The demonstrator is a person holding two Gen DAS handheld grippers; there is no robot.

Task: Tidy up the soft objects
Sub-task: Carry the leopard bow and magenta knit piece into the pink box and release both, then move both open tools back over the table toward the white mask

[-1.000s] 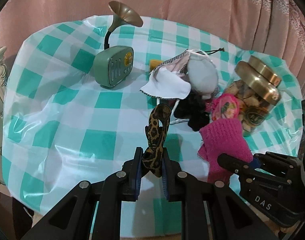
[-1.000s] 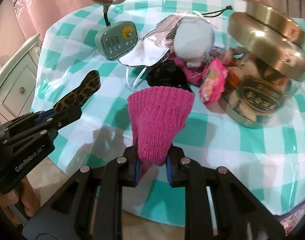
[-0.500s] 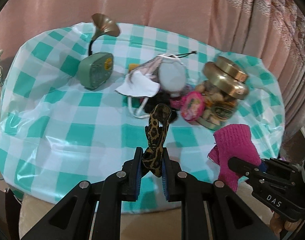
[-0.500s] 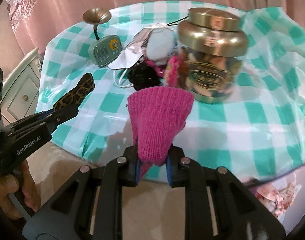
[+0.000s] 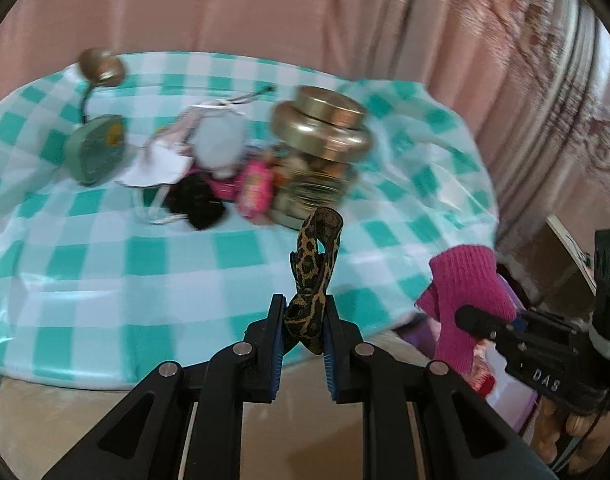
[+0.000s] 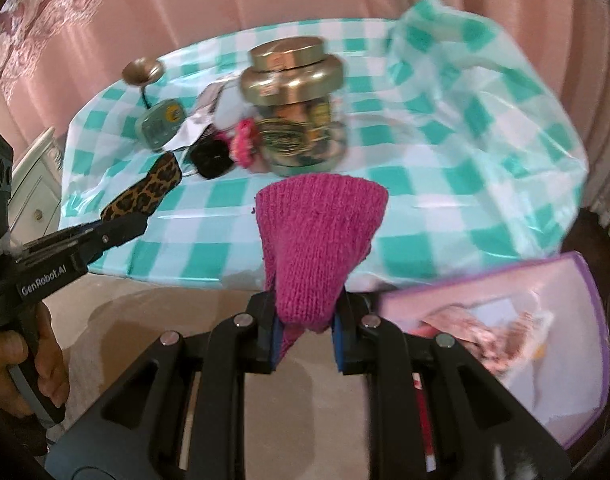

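My left gripper (image 5: 303, 330) is shut on a leopard-print band (image 5: 315, 268), held up off the table's front edge; it also shows in the right wrist view (image 6: 147, 194). My right gripper (image 6: 305, 330) is shut on a pink knitted piece (image 6: 319, 240), also seen in the left wrist view (image 5: 467, 296). It hangs beside a purple-rimmed box (image 6: 545, 320) holding soft items, low at the right. More soft things lie in a pile on the table (image 5: 105, 248): a white cloth (image 5: 159, 164), a grey pouch (image 5: 221, 146), a black piece (image 5: 197, 204), a pink item (image 5: 257, 188).
A gold-lidded glass jar (image 5: 321, 152) stands beside the pile. A green horn-shaped radio (image 5: 97, 148) is at the table's left. Pink curtains hang behind. A white cabinet (image 6: 33, 196) stands left of the table. Beige floor lies below both grippers.
Both grippers have pulled back from the table and swung right, still holding the band and the pink knit. The purple-rimmed box has come into view at lower right.
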